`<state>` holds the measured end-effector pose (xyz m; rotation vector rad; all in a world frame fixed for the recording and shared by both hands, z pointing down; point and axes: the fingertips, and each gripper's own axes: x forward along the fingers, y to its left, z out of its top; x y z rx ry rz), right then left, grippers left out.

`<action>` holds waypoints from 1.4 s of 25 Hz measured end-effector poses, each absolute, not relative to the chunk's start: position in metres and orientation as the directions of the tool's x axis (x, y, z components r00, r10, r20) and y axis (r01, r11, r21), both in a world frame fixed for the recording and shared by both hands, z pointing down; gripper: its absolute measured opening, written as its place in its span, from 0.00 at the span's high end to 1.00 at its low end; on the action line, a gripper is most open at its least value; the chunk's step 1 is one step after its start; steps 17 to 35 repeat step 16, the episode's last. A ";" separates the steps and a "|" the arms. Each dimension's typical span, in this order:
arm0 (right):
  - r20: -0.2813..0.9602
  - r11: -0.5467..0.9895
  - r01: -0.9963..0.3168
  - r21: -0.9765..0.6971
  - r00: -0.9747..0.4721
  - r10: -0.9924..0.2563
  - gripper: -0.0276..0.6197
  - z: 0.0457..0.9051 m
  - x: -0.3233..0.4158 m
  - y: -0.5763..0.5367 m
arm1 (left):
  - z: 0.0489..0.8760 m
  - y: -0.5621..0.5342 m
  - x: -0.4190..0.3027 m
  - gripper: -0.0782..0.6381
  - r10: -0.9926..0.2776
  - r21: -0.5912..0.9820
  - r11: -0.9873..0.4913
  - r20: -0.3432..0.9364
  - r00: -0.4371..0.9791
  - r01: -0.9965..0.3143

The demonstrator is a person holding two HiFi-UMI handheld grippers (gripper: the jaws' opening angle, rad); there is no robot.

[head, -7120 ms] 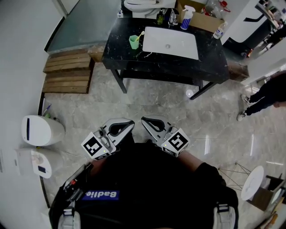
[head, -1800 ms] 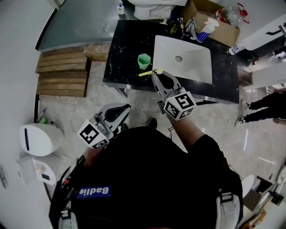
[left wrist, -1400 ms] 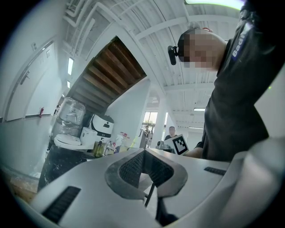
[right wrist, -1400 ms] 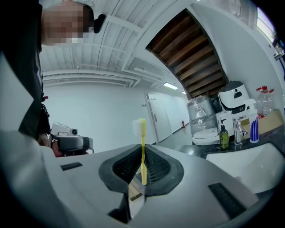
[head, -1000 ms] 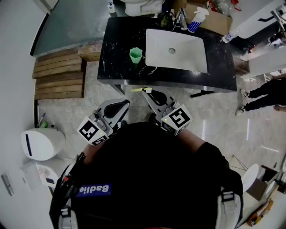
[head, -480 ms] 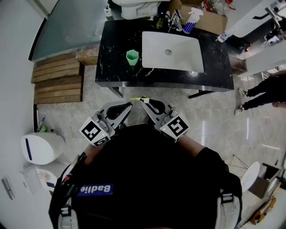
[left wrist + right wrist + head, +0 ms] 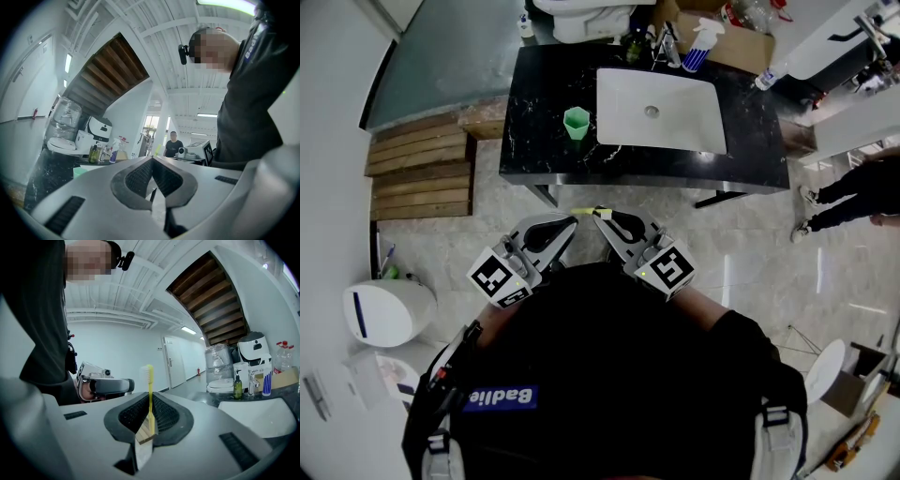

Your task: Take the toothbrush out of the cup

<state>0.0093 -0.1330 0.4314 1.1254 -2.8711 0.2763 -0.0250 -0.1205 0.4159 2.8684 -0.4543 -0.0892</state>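
A yellow toothbrush (image 7: 150,394) stands up between the closed jaws of my right gripper (image 7: 150,401), bristles at the top. In the head view the toothbrush (image 7: 584,213) juts left from my right gripper (image 7: 602,217), held close to my body, well back from the black counter (image 7: 750,141). The green cup (image 7: 576,121) stands upright on that counter left of the white sink (image 7: 659,97), with nothing in it. My left gripper (image 7: 569,222) is shut and holds nothing, level with the right one; its closed tips (image 7: 152,160) meet in its own view.
Bottles and a spray bottle (image 7: 697,42) line the counter's back edge by the tap. Wooden pallets (image 7: 420,176) lie on the floor to the left, a white bin (image 7: 384,309) nearer left. A person (image 7: 853,197) stands at the right edge.
The toothbrush came out of the cup in my right gripper. I stepped back from the counter and drew that gripper in beside the left one; little has moved in the last half second.
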 end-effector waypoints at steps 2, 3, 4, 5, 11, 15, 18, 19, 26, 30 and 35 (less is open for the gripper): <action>0.108 0.719 -0.678 -0.152 -0.735 -0.670 0.91 0.432 0.010 -0.134 | 0.416 -0.121 -0.025 0.89 -0.313 0.238 -0.924 -0.023 0.950 -0.299; 0.107 0.719 -0.678 -0.152 -0.735 -0.670 0.91 0.432 0.010 -0.134 | 0.416 -0.121 -0.025 0.89 -0.313 0.237 -0.924 -0.024 0.949 -0.299; 0.106 0.719 -0.678 -0.153 -0.735 -0.670 0.91 0.431 0.010 -0.134 | 0.415 -0.121 -0.025 0.89 -0.313 0.238 -0.924 -0.024 0.949 -0.299; 0.106 0.719 -0.678 -0.153 -0.735 -0.670 0.91 0.431 0.010 -0.134 | 0.415 -0.122 -0.025 0.89 -0.314 0.240 -0.923 -0.023 0.949 -0.300; 0.106 0.714 -0.680 -0.166 -0.732 -0.673 0.91 0.432 0.013 -0.138 | 0.415 -0.124 -0.024 0.89 -0.317 0.235 -0.923 -0.019 0.948 -0.304; 0.105 0.714 -0.680 -0.164 -0.732 -0.673 0.91 0.431 0.013 -0.138 | 0.415 -0.124 -0.024 0.89 -0.318 0.239 -0.922 -0.018 0.948 -0.304; 0.106 0.714 -0.681 -0.164 -0.732 -0.673 0.91 0.432 0.013 -0.139 | 0.415 -0.124 -0.024 0.89 -0.318 0.239 -0.922 -0.018 0.948 -0.304; 0.106 0.714 -0.681 -0.164 -0.732 -0.673 0.91 0.432 0.013 -0.139 | 0.415 -0.124 -0.024 0.89 -0.318 0.239 -0.922 -0.018 0.948 -0.304; 0.106 0.714 -0.681 -0.164 -0.732 -0.673 0.91 0.432 0.013 -0.139 | 0.415 -0.124 -0.024 0.89 -0.318 0.239 -0.922 -0.018 0.948 -0.304; 0.106 0.714 -0.681 -0.164 -0.732 -0.673 0.91 0.432 0.013 -0.139 | 0.415 -0.124 -0.024 0.89 -0.318 0.239 -0.922 -0.018 0.948 -0.304; 0.106 0.714 -0.681 -0.164 -0.732 -0.673 0.91 0.432 0.013 -0.139 | 0.415 -0.124 -0.024 0.89 -0.318 0.239 -0.922 -0.018 0.948 -0.304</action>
